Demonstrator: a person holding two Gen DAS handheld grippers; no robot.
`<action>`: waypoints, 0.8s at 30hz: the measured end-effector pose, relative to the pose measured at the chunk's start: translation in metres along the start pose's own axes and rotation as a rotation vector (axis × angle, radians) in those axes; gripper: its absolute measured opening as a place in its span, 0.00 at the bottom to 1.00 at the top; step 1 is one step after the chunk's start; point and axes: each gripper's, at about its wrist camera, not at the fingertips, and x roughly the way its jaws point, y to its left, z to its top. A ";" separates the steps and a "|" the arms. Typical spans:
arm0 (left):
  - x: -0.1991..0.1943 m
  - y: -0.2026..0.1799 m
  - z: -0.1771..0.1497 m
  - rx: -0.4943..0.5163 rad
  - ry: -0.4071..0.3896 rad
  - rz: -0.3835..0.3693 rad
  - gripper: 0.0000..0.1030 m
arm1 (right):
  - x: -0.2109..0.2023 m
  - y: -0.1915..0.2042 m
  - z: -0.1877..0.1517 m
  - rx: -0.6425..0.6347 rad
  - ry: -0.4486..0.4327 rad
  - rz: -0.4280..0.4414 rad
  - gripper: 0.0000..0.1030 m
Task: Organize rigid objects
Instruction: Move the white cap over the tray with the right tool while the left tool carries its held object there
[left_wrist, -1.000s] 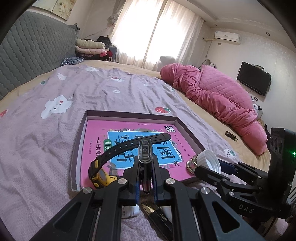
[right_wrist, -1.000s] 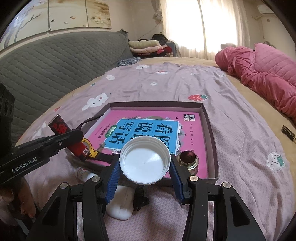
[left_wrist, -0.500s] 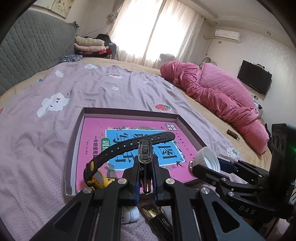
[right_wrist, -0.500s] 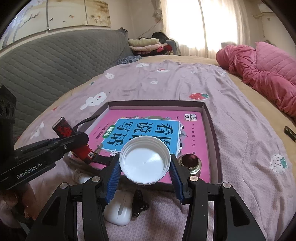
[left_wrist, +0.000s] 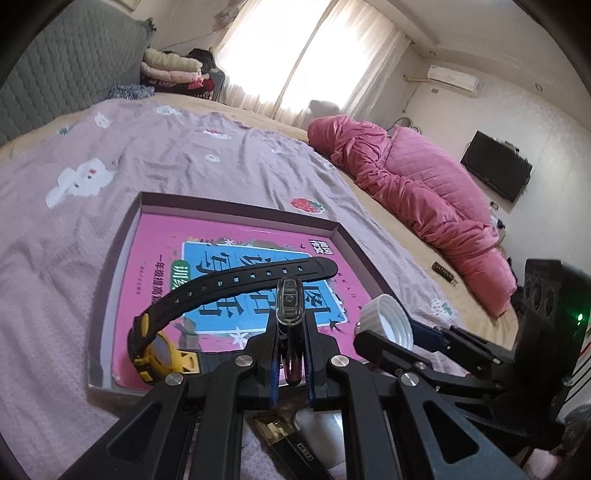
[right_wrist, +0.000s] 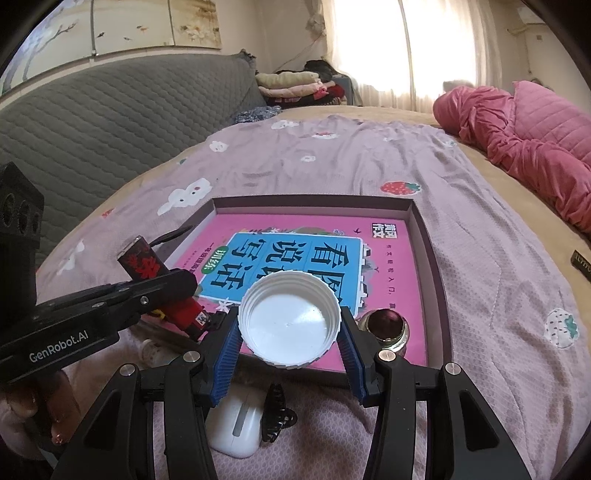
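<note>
A shallow brown tray (left_wrist: 236, 205) (right_wrist: 424, 236) lined with a pink book lies on the bed. A black and yellow watch (left_wrist: 162, 343) lies at its near left. A small gold-rimmed jar (right_wrist: 386, 326) sits at its near right. My left gripper (left_wrist: 290, 354) is shut on a red lighter (left_wrist: 290, 306) (right_wrist: 142, 266), held upright over the tray's near edge. My right gripper (right_wrist: 290, 332) is shut on a white screw cap (right_wrist: 290, 319) (left_wrist: 386, 319), open side up, above the tray's near edge.
On the purple sheet in front of the tray lie a white earbud case (right_wrist: 238, 424), a black hair clip (right_wrist: 275, 415) and a dark lighter (left_wrist: 280, 439). A pink quilt (left_wrist: 413, 192) lies at the right. A small dark object (left_wrist: 443, 273) rests on the bed's right side.
Both grippers have drawn back and up a little from the tray, each still holding its object. The watch strap and jar stay put.
</note>
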 end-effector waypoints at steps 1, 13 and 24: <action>0.001 0.002 0.000 -0.015 0.002 -0.011 0.10 | 0.000 0.000 0.000 0.000 0.000 0.000 0.50; 0.010 0.027 0.001 -0.143 0.021 -0.025 0.10 | 0.008 0.002 -0.001 -0.008 0.015 0.006 0.50; 0.016 0.029 -0.002 -0.145 0.035 0.015 0.10 | 0.023 0.008 0.000 -0.034 0.047 0.014 0.50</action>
